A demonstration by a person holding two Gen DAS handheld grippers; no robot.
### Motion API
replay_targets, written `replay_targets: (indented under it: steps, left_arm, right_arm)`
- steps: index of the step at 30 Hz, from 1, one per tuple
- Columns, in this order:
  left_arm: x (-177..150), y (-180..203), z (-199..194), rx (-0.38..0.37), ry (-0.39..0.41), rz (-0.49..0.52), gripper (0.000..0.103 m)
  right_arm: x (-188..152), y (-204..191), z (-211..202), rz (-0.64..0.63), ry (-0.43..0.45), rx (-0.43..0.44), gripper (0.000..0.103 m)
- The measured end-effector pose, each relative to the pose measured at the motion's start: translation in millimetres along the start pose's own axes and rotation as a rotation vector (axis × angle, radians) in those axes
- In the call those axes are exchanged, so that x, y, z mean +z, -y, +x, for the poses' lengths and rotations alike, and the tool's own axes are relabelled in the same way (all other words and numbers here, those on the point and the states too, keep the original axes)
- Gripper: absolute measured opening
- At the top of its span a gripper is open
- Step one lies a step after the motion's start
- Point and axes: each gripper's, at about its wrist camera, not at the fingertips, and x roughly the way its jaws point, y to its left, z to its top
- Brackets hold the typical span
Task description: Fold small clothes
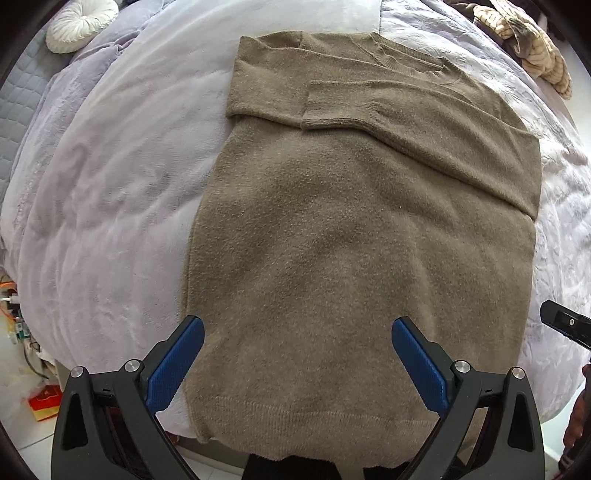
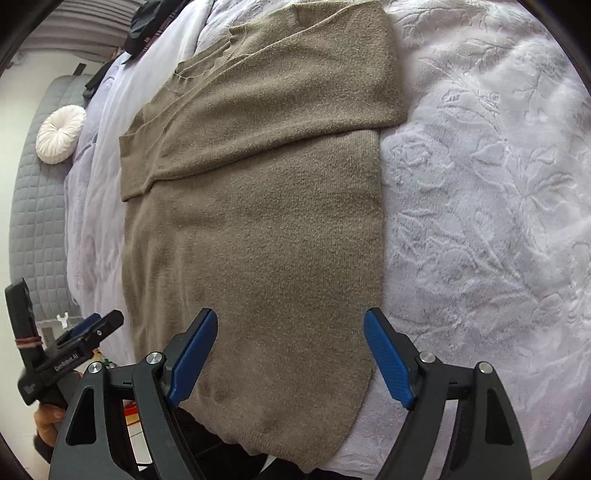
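Observation:
A brown knit sweater (image 1: 351,221) lies flat on a pale lilac bedspread (image 1: 110,203), with both sleeves folded across its chest and its ribbed hem nearest me. My left gripper (image 1: 297,325) hangs open above the hem's left part, with nothing between its blue pads (image 1: 177,365). In the right wrist view the same sweater (image 2: 258,221) runs away from me. Over its hem's right part my right gripper (image 2: 290,317) stands open and holds nothing. The left gripper (image 2: 88,328) shows at the lower left there, held by a hand (image 2: 46,421).
A round white cushion (image 1: 79,22) lies at the bed's far left, beside a grey quilted headboard (image 2: 40,206). Rumpled tan cloth (image 1: 524,40) sits at the far right. Dark clothes (image 2: 147,22) lie at the bed's far end. Clutter sits on the tiled floor (image 1: 22,435) left of the bed.

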Motion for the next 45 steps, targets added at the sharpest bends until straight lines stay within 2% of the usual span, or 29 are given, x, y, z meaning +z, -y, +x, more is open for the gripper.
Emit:
replay_targets:
  steps: [7,15,23,30,36,38,43,45]
  left_arm:
    - [-10.3,-13.5,3.1,-0.016,0.011,0.017,0.102]
    - [-44.6,-36.2,21.9,-0.039,-0.01,0.061,0.102]
    - [-71.8,-60.9,24.2,-0.061,-0.004,0.081,0.102]
    - [-94.1,-92.6,36.2,-0.175,-0.028,0.066,0.102]
    - [-107.9,-105.3,60.3,-0.281,-0.084,0.04,0.102]
    - [-105.8,-108.1,65.3,-0.308,-0.083,0.028,0.102]
    - [-98.4,-111.8,67.6,-0.458,-0.097,-0.019,0.102]
    - [-96.1,-112.4,66.8,-0.521,-0.101,-0.031,0.102]
  right_arm:
    - [-22.4,-7.3,3.7,0.029,0.013,0.004,0.084]
    - [-65.4,-16.2,14.4,0.074,0.028,-0.016,0.084]
    - [-106.2,-21.7,19.2,0.117,0.041,-0.007,0.084]
    - [-130.7,-12.8,18.1,0.138,0.054,-0.002,0.084]
    - [-151.4,15.9,20.8,0.227,0.059,0.012,0.084]
    - [-156.7,25.6,25.2,0.259,0.061,0.038,0.084]
    - [-159.4,31.0,35.3,0.278,0.059,0.099,0.085]
    - [-160.3,27.8,35.0,0.27,0.067,0.158,0.085]
